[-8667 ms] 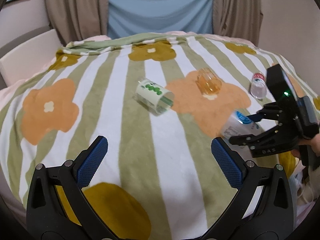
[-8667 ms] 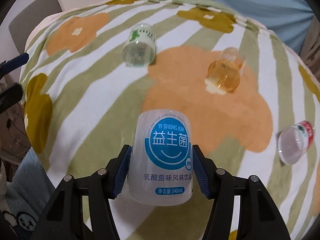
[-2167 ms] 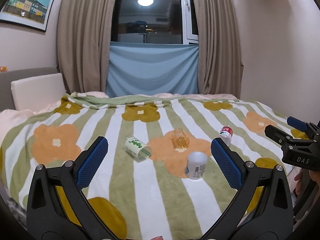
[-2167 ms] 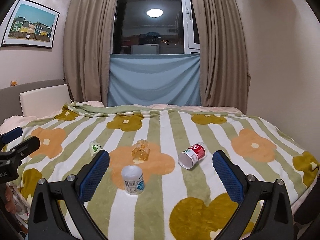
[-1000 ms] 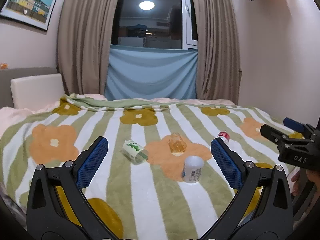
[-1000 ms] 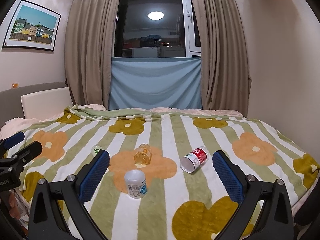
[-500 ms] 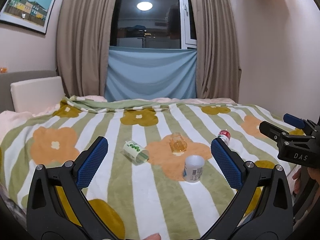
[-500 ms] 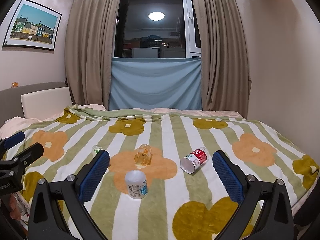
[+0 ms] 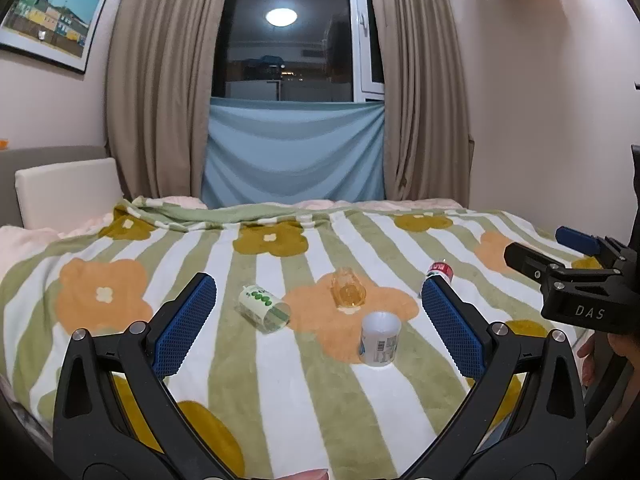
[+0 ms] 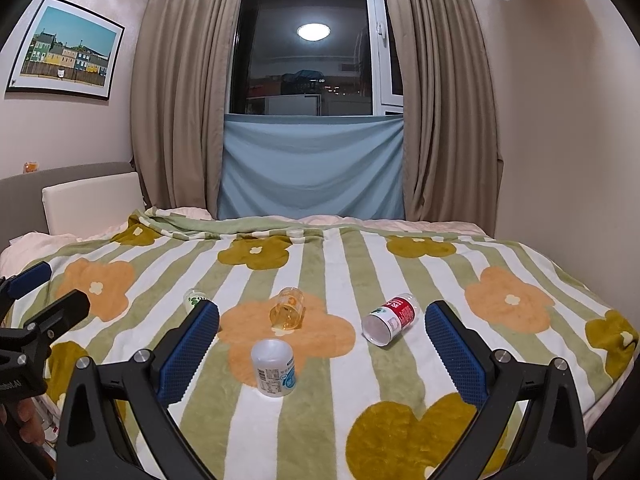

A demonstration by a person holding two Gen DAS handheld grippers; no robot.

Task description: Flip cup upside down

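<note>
Cup (image 10: pixel 273 368) is set base-up on the bed (image 10: pixel 460 280), seemingly flipped. Left claw (image 9: pixel 316 328) and right claw (image 10: pixel 322 344) are held wide open, empty, well back. Three cups lie sideways; next, one must be gripped.

Four cups on a flowered bed

We see a bed (image 10: pixel 500 344) under a striped blanket (image 10: pixel 320 432). On it a white cup (image 10: pixel 274 367) stands mouth down; an amber cup (image 10: pixel 287 309), a red cup (image 10: pixel 390 319) and a green-dotted cup (image 9: pixel 263 308) lie on their sides, all apart.
</note>
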